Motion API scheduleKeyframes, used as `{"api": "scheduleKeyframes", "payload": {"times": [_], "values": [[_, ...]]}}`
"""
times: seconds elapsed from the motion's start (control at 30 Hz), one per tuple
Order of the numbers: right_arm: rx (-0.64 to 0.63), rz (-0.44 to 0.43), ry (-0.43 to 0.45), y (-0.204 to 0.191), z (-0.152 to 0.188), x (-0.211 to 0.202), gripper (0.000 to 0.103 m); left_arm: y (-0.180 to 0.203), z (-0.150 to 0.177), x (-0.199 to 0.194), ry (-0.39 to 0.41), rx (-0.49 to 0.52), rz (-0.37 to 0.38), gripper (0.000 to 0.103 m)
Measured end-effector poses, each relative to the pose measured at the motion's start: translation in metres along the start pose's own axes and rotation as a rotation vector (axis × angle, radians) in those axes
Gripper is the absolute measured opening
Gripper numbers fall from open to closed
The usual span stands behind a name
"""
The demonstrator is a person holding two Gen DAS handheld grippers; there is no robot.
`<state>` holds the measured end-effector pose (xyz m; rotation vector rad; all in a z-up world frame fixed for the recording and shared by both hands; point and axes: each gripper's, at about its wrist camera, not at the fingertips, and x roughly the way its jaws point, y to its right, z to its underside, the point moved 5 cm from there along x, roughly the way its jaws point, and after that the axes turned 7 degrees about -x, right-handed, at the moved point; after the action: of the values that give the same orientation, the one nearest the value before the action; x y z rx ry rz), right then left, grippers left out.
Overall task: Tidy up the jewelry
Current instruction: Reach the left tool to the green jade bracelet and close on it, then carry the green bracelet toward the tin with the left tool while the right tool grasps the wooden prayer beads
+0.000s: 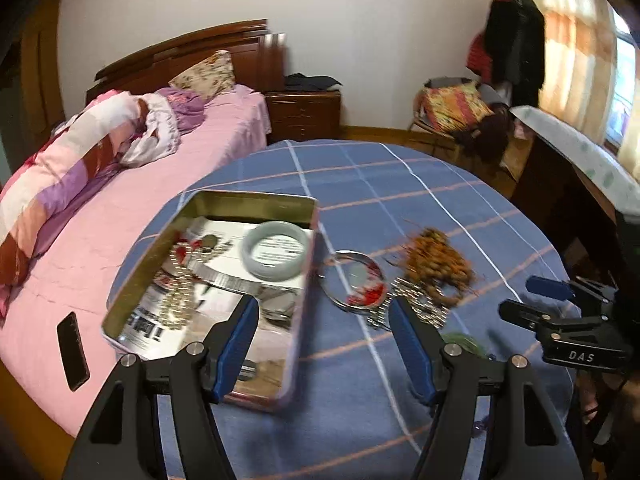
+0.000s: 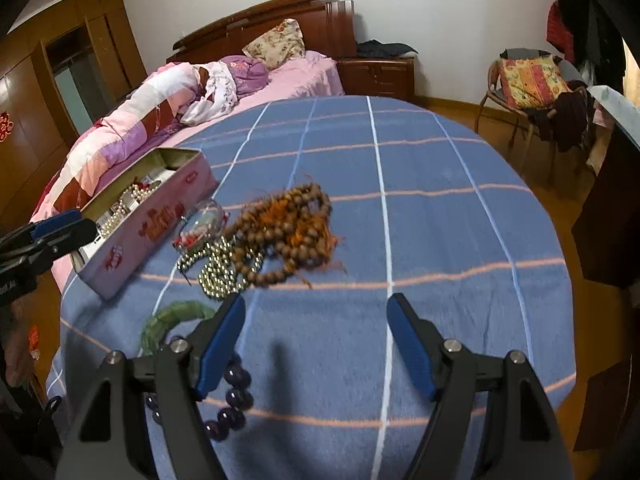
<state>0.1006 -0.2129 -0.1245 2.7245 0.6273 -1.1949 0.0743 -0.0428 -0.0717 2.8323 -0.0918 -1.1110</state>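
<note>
The round tabletop (image 2: 440, 220), covered by a blue cloth checked with white and pink lines, carries everything. Both sets of tongs hang above it, pointing downward, and each stands open with nothing between its blue pads.

The largest piece is the rectangular pink metal tin (image 1: 200, 280) with a gold inner wall. It lies just ahead of the left tongs (image 1: 324, 312), under their left finger, and far off to the left of the right tongs (image 2: 316, 312). Inside it lie a pale green jade bangle (image 1: 276, 254) toward the far side and a string of pearl-like beads (image 1: 178, 292) on printed paper.

Next is the tangled heap of brown wooden bead strings with orange tassels (image 2: 288, 224), straight ahead of the right tongs and ahead to the right of the left tongs. A silver-grey metallic bead chain (image 2: 220, 268) lies against its near side, just past the right tongs' left fingertip.

A clear ring-shaped bangle with red flecks (image 1: 354, 280) sits between the tin and the heap, directly ahead of the left tongs.

A green jade bangle (image 2: 172, 316) lies just left of the right tongs' left finger, and a dark purple bead bracelet (image 2: 234, 400) lies beneath that finger.
</note>
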Motion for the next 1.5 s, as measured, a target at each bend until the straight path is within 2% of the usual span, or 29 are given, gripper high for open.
{"api": "scheduleKeyframes", "payload": {"times": [0.27, 0.43, 0.57, 0.73, 0.8, 1.03, 1.1, 1.3, 1.5], "values": [[0.012, 0.010, 0.001, 0.010, 0.007, 0.000, 0.079, 0.032, 0.015, 0.007, -0.031, 0.068, 0.017, 0.068], [0.017, 0.022, 0.005, 0.014, 0.009, -0.001, 0.084, 0.038, 0.024, 0.016, -0.061, 0.082, 0.017, 0.067], [0.007, 0.023, 0.000, 0.011, 0.012, -0.001, 0.084, 0.042, 0.030, 0.024, -0.093, 0.088, 0.019, 0.060], [-0.011, 0.023, -0.012, 0.007, 0.018, -0.003, 0.084, 0.047, 0.036, 0.028, -0.127, 0.094, 0.042, 0.058], [-0.015, 0.024, -0.014, 0.006, 0.020, -0.004, 0.084, 0.049, 0.038, 0.031, -0.139, 0.098, 0.049, 0.047], [-0.006, 0.029, -0.016, 0.008, 0.021, -0.004, 0.084, 0.057, 0.050, 0.044, -0.222, 0.100, 0.095, 0.024], [-0.006, 0.029, -0.013, 0.007, 0.020, -0.004, 0.084, 0.060, 0.051, 0.046, -0.236, 0.097, 0.110, 0.007], [-0.014, 0.033, 0.007, 0.006, 0.007, -0.002, 0.084, 0.058, 0.038, 0.038, -0.192, 0.099, 0.112, 0.005], [-0.011, 0.033, 0.017, 0.007, -0.020, 0.008, 0.084, 0.047, 0.016, 0.026, -0.123, 0.072, 0.098, 0.005]]}}
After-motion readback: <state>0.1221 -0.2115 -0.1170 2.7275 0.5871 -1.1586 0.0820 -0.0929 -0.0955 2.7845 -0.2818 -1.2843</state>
